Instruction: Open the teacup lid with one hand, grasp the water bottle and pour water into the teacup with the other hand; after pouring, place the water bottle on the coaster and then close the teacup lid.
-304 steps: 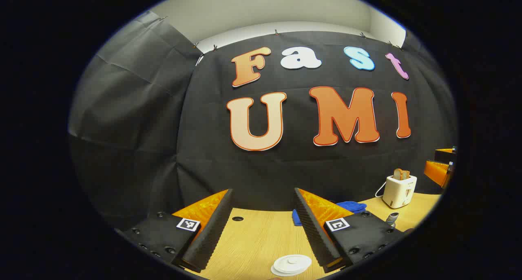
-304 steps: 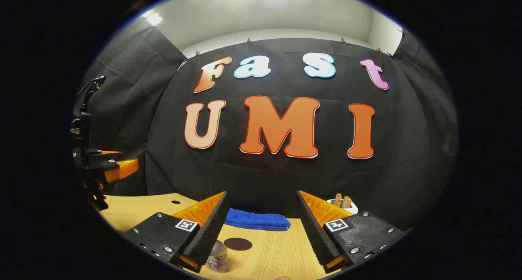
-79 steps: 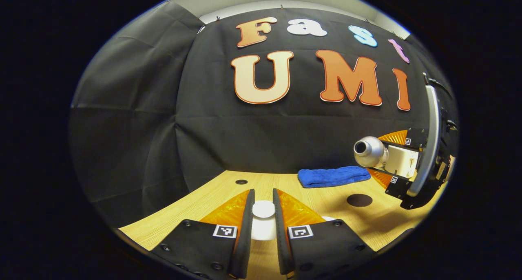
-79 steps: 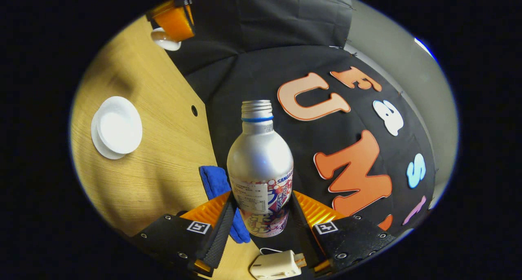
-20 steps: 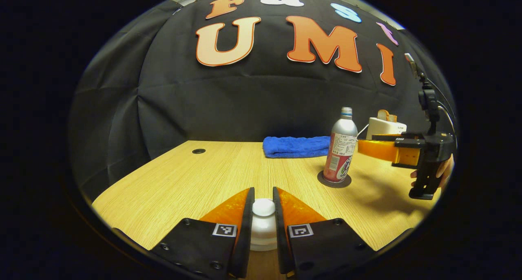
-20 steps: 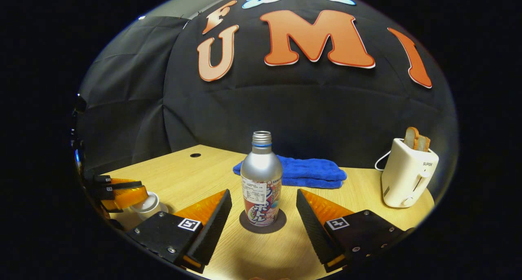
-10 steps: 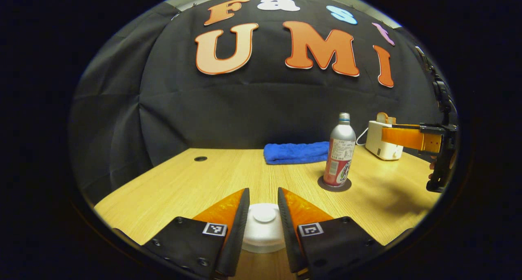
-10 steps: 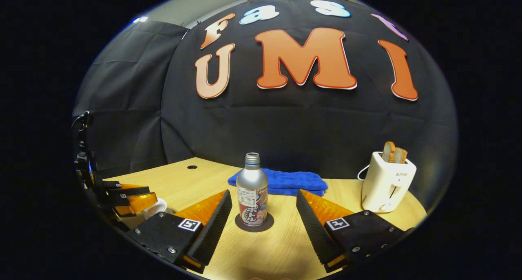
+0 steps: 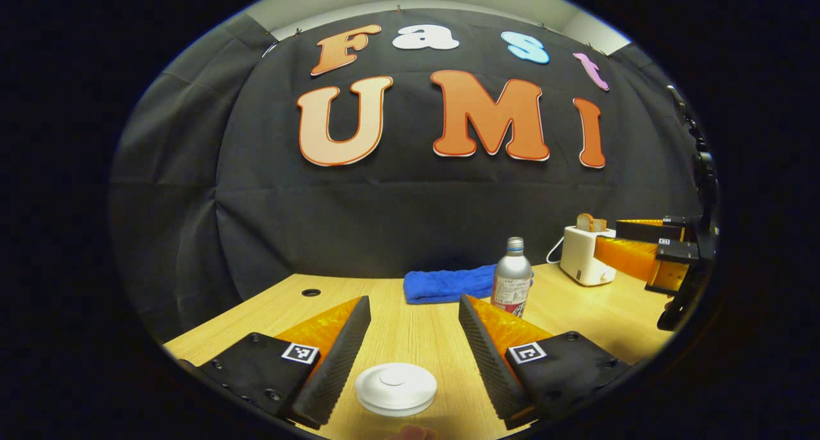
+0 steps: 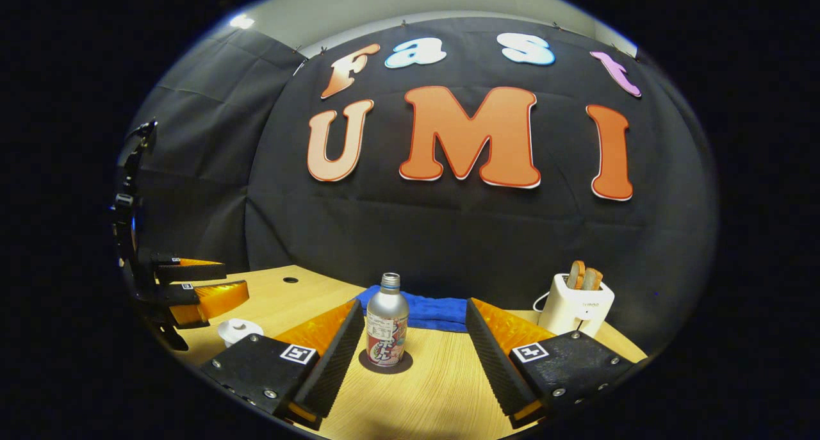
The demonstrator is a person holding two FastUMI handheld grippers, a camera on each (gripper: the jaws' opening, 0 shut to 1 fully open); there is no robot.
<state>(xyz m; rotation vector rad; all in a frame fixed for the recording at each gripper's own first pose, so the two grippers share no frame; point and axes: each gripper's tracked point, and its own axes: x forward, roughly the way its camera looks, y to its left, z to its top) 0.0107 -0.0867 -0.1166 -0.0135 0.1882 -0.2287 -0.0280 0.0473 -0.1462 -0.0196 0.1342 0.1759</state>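
On the wooden table [image 9: 397, 328], the lid [image 9: 396, 387] sits on the teacup [image 10: 239, 332] between the left gripper [image 9: 410, 328]'s spread, empty fingers. The right gripper [image 10: 410, 337] (level, held back) gapes too, the bottle [image 10: 386, 321] upright on its coaster [image 10: 385, 362] beyond, bare wood around, towel [image 10: 423, 312] farther.

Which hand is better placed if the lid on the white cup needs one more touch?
Left. The left gripper is open, with the teacup lid lying right between its fingers. The right gripper is open, facing the water bottle on the coaster, off to the side of the cup.
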